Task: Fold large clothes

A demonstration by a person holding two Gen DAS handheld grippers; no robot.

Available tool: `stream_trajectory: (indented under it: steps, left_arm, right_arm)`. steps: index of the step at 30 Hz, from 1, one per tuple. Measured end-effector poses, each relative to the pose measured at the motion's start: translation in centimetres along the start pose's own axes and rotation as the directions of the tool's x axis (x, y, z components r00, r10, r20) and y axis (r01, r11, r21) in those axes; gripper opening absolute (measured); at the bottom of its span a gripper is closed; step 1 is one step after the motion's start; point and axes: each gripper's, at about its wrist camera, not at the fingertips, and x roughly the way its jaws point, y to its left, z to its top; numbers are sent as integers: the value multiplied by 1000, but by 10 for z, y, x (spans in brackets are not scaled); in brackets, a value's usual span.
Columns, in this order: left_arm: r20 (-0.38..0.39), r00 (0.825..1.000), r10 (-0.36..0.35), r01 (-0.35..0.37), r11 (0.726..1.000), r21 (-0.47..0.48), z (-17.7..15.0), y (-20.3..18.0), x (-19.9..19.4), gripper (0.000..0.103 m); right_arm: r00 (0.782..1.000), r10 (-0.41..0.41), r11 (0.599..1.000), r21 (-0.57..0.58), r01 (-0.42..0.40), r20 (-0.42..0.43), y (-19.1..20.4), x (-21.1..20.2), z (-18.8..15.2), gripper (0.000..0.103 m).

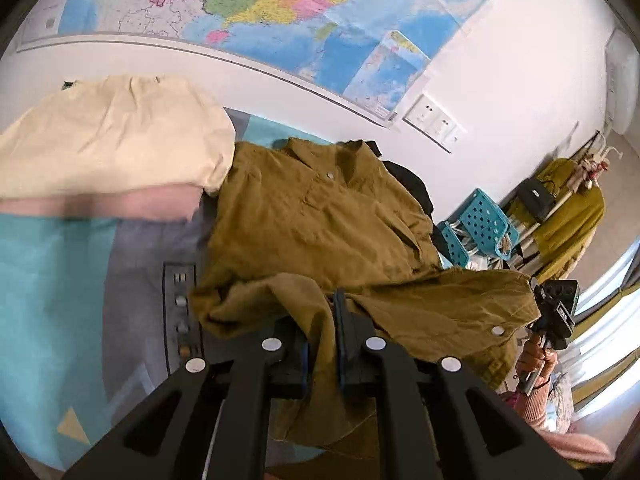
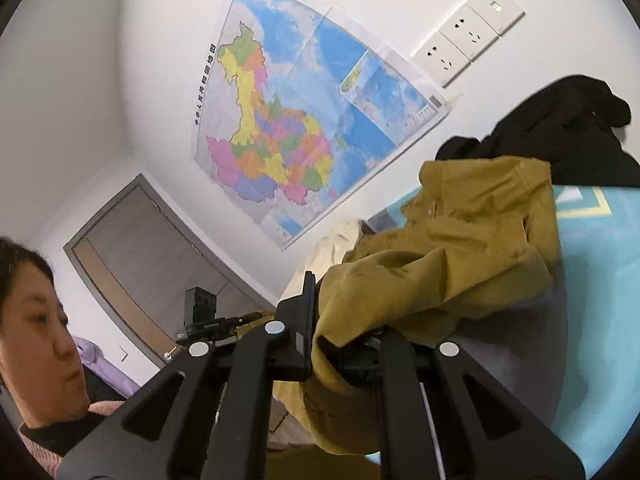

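I am holding the olive-brown cotton shirt with white snap buttons (image 1: 316, 216) in both of my tools. My left gripper (image 1: 322, 344) is clamping its jaws tight on a fold of the shirt's hem, the cloth hanging down between the two black fingers. My right gripper (image 2: 320, 344) is pinching another bunch of the same shirt (image 2: 448, 256), which is draping over its jaws (one finger is buried under the fabric). The shirt's collar and chest are lying on the teal and grey patterned bed cover (image 1: 52, 288), with its near part lifted off the bed in my grip. A cream cloth garment (image 1: 108, 140) is lying just beside the shirt, and a black garment (image 2: 560, 128) is sitting heaped behind it. A large coloured paper wall map (image 2: 304, 120) is hanging on the white wall; its heading is printed in Chinese characters too small for me to read. White wall sockets (image 2: 460, 44) are sitting beside the map.
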Motion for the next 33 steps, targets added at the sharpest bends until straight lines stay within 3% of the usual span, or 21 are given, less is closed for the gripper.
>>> stream_trajectory:
  steps: [9,18,33]
  left_arm:
    - [-22,998,60,-59,997,47,65,-5,19,10]
    - [-43,993,110,-107,992,73,126,0,55,10]
    - [-144,974,173,-163,983,82,183,24,127,11]
  right_arm:
    - [999,-32,999,-13,32,-1,-11,35,55,9]
    - [996,-93,996,20,93,0,-46,67,96,10]
    - [981,-190,976,103,193,-45,-111,118,133,10]
